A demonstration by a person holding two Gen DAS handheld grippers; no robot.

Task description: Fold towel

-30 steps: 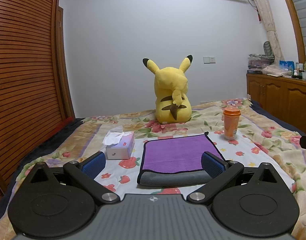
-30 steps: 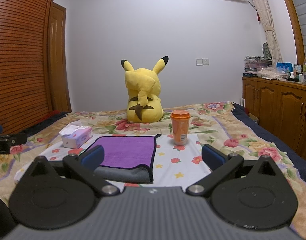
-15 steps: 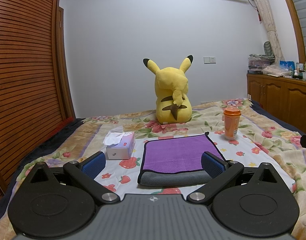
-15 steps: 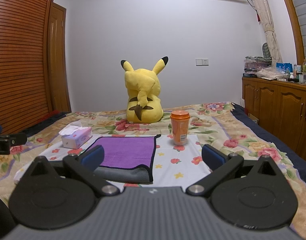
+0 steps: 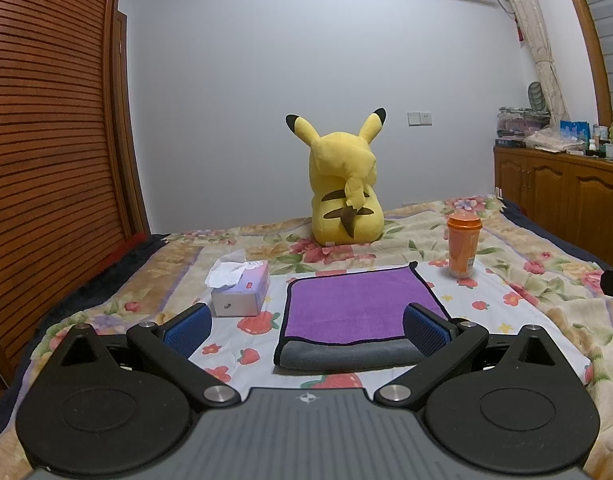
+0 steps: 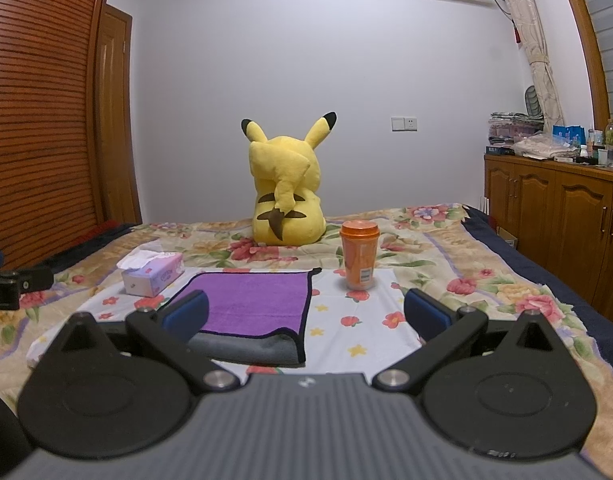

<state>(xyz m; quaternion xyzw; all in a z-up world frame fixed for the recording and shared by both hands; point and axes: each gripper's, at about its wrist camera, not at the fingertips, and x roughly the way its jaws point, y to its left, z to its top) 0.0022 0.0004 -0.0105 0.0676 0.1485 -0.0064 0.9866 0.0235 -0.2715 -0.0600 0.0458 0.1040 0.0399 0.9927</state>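
Observation:
A purple towel (image 5: pixel 354 304) with a black hem and grey underside lies folded flat on the flowered bedspread, its grey fold facing me. It also shows in the right wrist view (image 6: pixel 254 304). My left gripper (image 5: pixel 306 328) is open and empty, held just short of the towel's near edge, its right finger in front of the near right corner. My right gripper (image 6: pixel 306 314) is open and empty, to the right of the towel, its left finger in front of the near left part.
A tissue box (image 5: pixel 240 290) stands left of the towel. An orange cup (image 5: pixel 462 246) stands at its far right corner. A yellow plush toy (image 5: pixel 344 192) sits behind. A slatted wooden wardrobe (image 5: pixel 46 160) is on the left, wooden cabinets (image 5: pixel 562 200) on the right.

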